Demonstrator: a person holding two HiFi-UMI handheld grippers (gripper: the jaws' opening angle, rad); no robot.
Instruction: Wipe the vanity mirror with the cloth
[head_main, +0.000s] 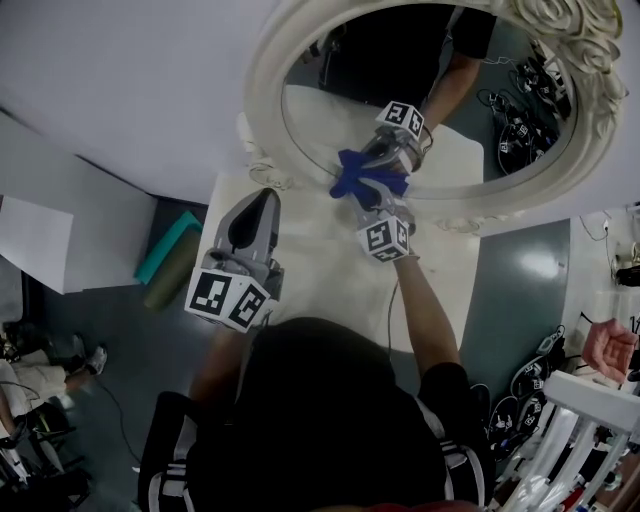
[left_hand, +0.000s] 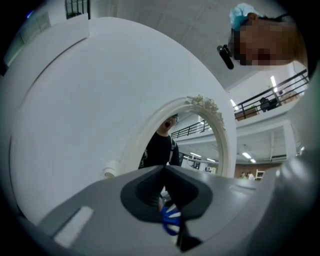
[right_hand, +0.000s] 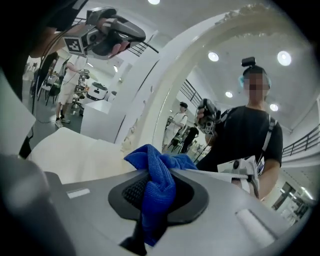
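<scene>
An oval vanity mirror (head_main: 268, 95) in an ornate cream frame stands on a white table (head_main: 310, 275) against a white wall. My right gripper (head_main: 378, 196) is shut on a bunched blue cloth (head_main: 365, 178), which is pressed to the lower edge of the glass; its reflection shows just above. In the right gripper view the cloth (right_hand: 159, 186) bulges out between the jaws of the right gripper (right_hand: 161, 172), close to the mirror (right_hand: 192, 65). My left gripper (head_main: 252, 232) is shut and holds nothing, below and left of the frame. Its view looks up at the mirror (left_hand: 172, 107).
A teal roll (head_main: 168, 246) lies on the floor left of the table. The white wall (head_main: 120, 90) backs the mirror. Cables and gear lie on the floor at right (head_main: 530, 385). The person's head and shoulders fill the bottom of the head view.
</scene>
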